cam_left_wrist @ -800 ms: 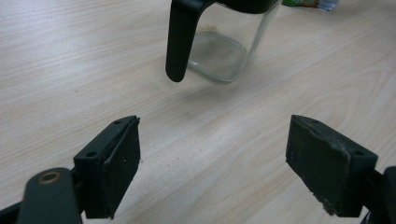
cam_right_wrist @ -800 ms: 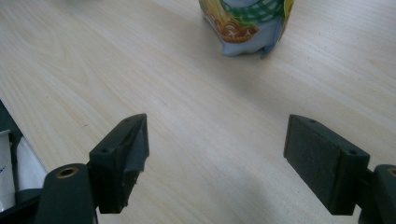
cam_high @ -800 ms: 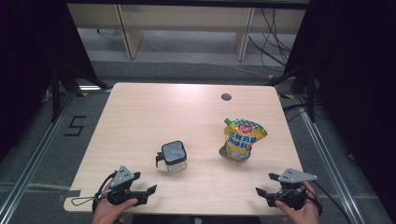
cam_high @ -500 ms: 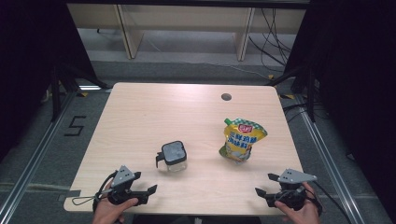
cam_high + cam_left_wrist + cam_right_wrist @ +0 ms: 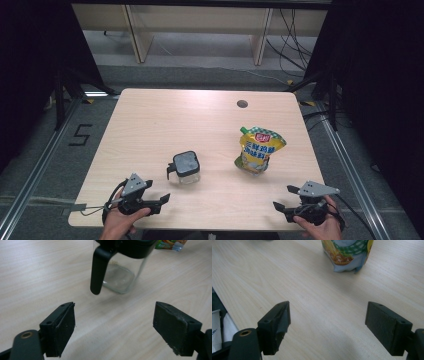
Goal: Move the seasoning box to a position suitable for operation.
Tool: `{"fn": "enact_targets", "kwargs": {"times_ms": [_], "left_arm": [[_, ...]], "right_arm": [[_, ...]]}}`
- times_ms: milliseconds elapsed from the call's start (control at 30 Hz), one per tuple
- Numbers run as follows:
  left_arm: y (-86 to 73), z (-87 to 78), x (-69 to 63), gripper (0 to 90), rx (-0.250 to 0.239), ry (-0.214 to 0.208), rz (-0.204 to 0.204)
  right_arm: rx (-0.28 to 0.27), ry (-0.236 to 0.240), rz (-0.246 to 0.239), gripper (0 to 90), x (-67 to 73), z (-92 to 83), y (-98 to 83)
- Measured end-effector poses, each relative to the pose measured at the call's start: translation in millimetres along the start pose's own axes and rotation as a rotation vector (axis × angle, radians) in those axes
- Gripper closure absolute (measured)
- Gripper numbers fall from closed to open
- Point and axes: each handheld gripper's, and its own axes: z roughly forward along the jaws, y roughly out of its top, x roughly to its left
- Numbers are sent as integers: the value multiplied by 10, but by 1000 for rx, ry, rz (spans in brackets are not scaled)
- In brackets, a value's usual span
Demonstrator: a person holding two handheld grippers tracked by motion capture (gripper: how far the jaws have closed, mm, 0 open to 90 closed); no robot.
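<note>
A small clear glass jar [image 5: 184, 167] with a black lid and a black side handle [image 5: 98, 270] stands near the table's front middle. A yellow printed pouch [image 5: 259, 149] stands upright to its right. My left gripper [image 5: 161, 204] rests at the front left edge, held by a hand, and points toward the jar. Its jaws are open with nothing between them, and the left gripper view [image 5: 113, 325] has the jar [image 5: 120, 277] just ahead. My right gripper [image 5: 283, 198] sits at the front right edge, open and empty [image 5: 327, 325], with the pouch [image 5: 347, 255] ahead.
The light wooden table [image 5: 165, 120] has a round cable hole [image 5: 242, 104] near its back right. Dark curtains flank both sides. Shelf legs [image 5: 131, 35] stand behind the table. A floor mark "5" [image 5: 80, 135] lies to the left.
</note>
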Motion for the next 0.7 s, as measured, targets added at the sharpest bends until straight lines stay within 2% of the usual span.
{"fn": "enact_targets", "kwargs": {"times_ms": [67, 100, 233, 300, 333, 367, 400, 433, 467, 567, 600, 667, 700], "left_arm": [[81, 46, 51, 212, -12, 32, 31], [81, 46, 51, 237, -12, 32, 31], [170, 139, 139, 284, -30, 12, 51], [209, 182, 154, 301, -38, -2, 40], [244, 207, 150, 343, -38, -12, 81], [244, 207, 150, 352, -38, -12, 81], [264, 234, 137, 372, -38, -16, 113], [264, 234, 137, 392, -38, -16, 113], [276, 259, 139, 407, -40, -30, 131], [284, 282, 155, 451, -35, -32, 154], [292, 299, 171, 496, -31, -32, 169], [291, 312, 170, 514, -38, -24, 160], [301, 310, 180, 537, -33, -25, 177]], "right_arm": [[-3, -4, 13, 222, 16, 3, -1], [-3, -4, 13, 222, 16, 3, -1], [-8, -4, 15, 232, 16, 5, 0], [0, 3, 29, 232, 18, -1, -1], [-2, -1, 30, 233, 11, -1, -6], [-2, -1, 30, 233, 11, -1, -6], [-11, -11, 2, 233, -13, 0, -6], [-12, -10, -1, 233, -15, 1, -7], [-11, -10, -1, 234, -14, 2, -7], [-15, 0, 3, 234, -13, 9, -8], [-9, 1, 5, 238, -9, 7, -7], [-12, -3, -1, 240, -9, 3, -4], [-5, 5, 22, 241, 11, 5, -7]]}}
